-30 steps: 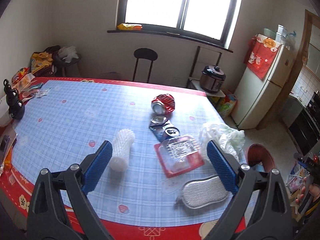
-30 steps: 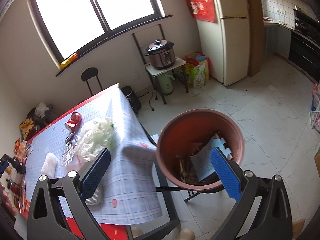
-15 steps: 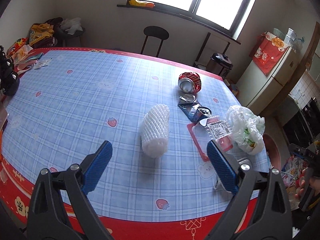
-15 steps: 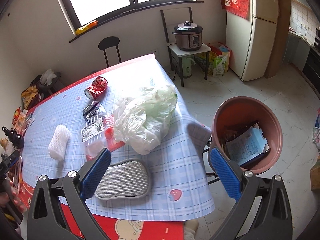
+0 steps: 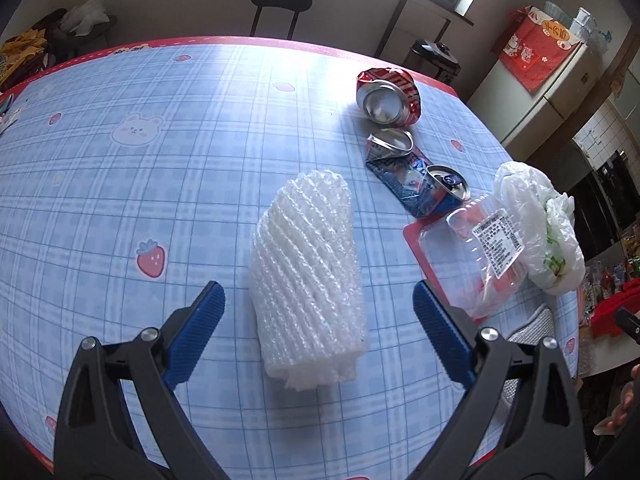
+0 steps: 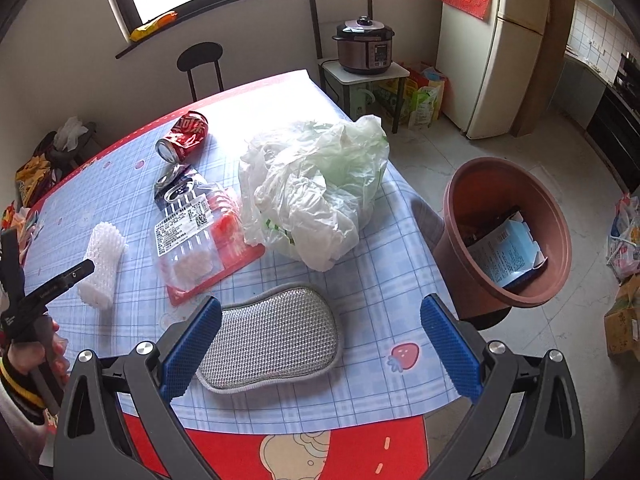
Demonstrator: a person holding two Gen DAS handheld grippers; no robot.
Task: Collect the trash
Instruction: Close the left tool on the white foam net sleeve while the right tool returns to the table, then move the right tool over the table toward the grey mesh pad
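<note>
A white foam net sleeve (image 5: 310,276) lies on the blue checked tablecloth, and my left gripper (image 5: 318,336) stands open with the sleeve's near end between its blue pads. Beyond it lie a crushed red can (image 5: 390,98), a flattened blue can (image 5: 416,180), a clear plastic tray on red card (image 5: 480,252) and a crumpled white plastic bag (image 5: 540,232). In the right wrist view my right gripper (image 6: 320,348) is open just above a grey mesh sponge pad (image 6: 272,340). The brown bin (image 6: 516,232) stands beside the table's right edge with a blue carton inside.
The table's near edge (image 6: 280,440) shows a red border. On the floor stand a fridge (image 6: 492,40), a side table with a pressure cooker (image 6: 364,48) and bags. A black stool (image 5: 280,4) is behind the table. A hand (image 6: 24,356) holds the left gripper.
My left gripper has come down and forward over the foam sleeve, which now sits between its pads. My right gripper has swung from the bin to the table, closing in on the sponge pad.
</note>
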